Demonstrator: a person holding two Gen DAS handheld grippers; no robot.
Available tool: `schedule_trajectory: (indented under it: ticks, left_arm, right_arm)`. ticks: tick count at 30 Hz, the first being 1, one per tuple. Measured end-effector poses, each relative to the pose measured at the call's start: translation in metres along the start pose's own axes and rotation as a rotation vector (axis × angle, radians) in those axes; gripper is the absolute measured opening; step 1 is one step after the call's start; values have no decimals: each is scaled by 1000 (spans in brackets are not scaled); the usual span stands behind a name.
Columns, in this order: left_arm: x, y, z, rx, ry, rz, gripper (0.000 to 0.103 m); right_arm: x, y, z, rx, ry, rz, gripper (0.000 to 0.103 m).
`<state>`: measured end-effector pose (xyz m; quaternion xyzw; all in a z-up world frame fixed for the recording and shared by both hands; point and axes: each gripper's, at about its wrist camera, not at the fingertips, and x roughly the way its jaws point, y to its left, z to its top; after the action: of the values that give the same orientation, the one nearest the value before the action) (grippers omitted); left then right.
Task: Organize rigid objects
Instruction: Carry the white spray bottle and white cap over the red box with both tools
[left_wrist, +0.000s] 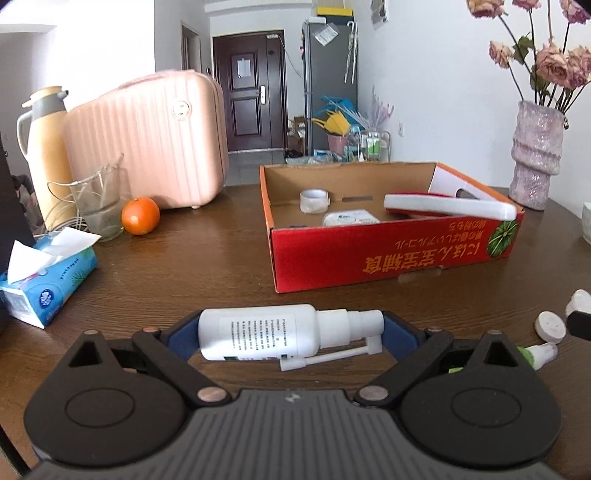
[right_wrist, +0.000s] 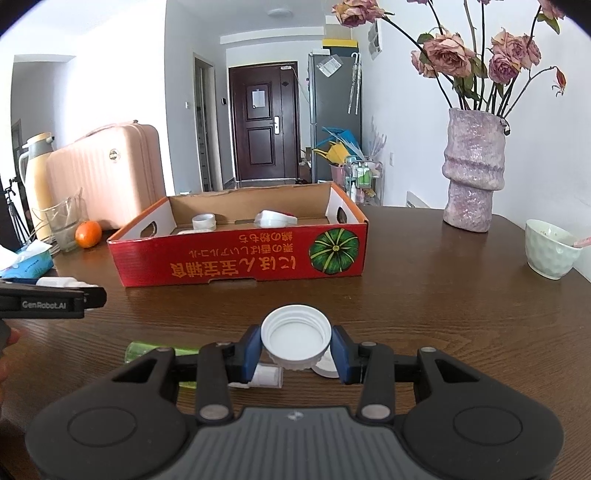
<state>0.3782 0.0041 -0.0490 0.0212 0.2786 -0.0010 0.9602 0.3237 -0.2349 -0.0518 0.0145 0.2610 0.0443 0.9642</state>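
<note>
Left gripper (left_wrist: 291, 334) clamped end to end on a white spray bottle (left_wrist: 258, 332), lower centre of frame, off the counter (left_wrist: 184, 266); right gripper (right_wrist: 297, 345) clamped on a white cap (right_wrist: 295, 334), lower centre; red box (right_wrist: 240, 258) mid-frame, already holding a tape roll (right_wrist: 204, 222). Step, as judged: carrying both toward the box; next move needs clearing the near wall before letting go.

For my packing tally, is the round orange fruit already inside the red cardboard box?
No, the orange fruit sits on the wooden table outside the box.
</note>
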Motion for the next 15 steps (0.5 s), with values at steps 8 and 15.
schedule_trajectory:
  ticks: [8,15]
  left_arm:
    - [-32,-10,-2,-25,-50,5,99]
    - [-49,-22,-7,-30,-67,0,99]
  right_arm:
    - [-10,6,-1,-14,-23,27,39]
    - [-18,10,-2,-18,-38,51,40]
